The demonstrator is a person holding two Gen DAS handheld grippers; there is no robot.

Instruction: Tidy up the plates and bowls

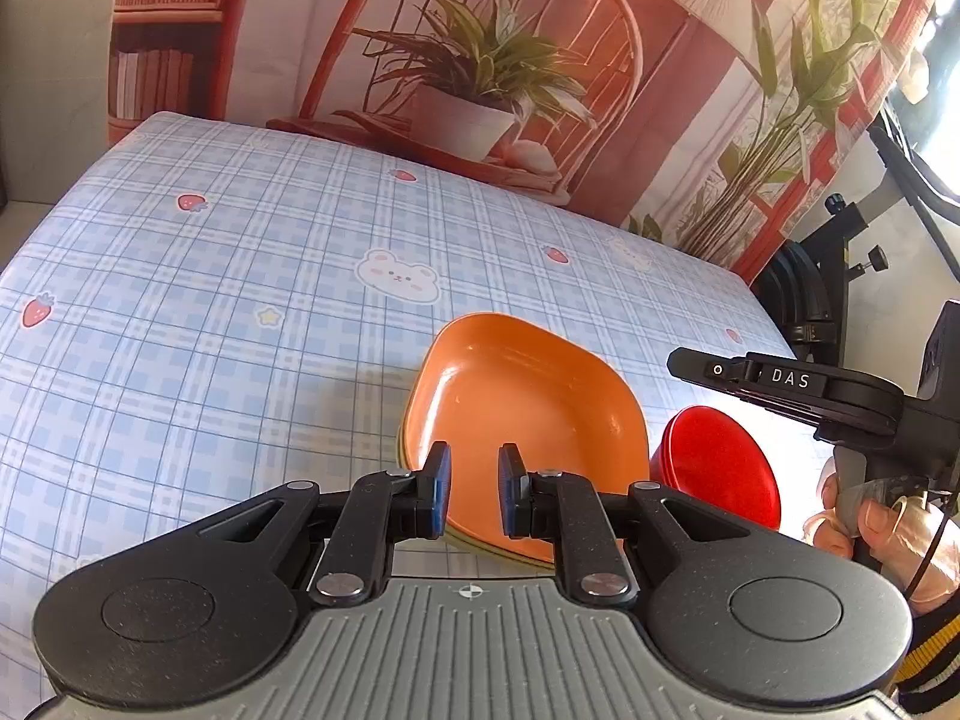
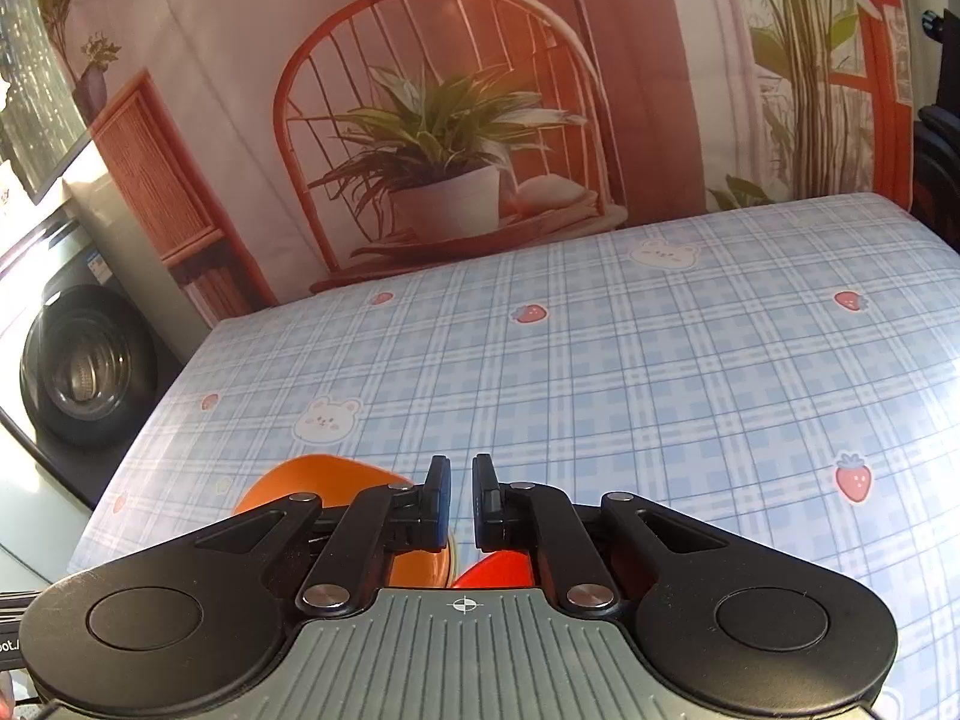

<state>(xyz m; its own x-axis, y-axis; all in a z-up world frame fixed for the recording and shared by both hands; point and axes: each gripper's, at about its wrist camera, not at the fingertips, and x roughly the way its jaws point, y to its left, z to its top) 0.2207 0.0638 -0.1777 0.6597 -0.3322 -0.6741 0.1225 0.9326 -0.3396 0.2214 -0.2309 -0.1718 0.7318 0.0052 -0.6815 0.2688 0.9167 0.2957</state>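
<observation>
Orange plate [image 1: 522, 414] lies just beyond the closed, empty left gripper [image 1: 474, 495]; closed, empty right gripper [image 1: 681, 365] reads "DAS".

1. Left wrist view looks forward and down past the left hand-held gripper [image 1: 474, 492], close above the surface [image 1: 240, 300].
2. Right wrist view does likewise past the right hand-held gripper [image 2: 461, 501].
3. Both views share the orange plate [image 1: 528, 420] and the backdrop [image 1: 480, 60].

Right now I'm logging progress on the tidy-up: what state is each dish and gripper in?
orange plate: upright, on top of a plate stack, not gripped.
red bowl: upside down on the tablecloth, right of the plates.
left gripper: shut, holding nothing.
right gripper: shut, holding nothing.
</observation>
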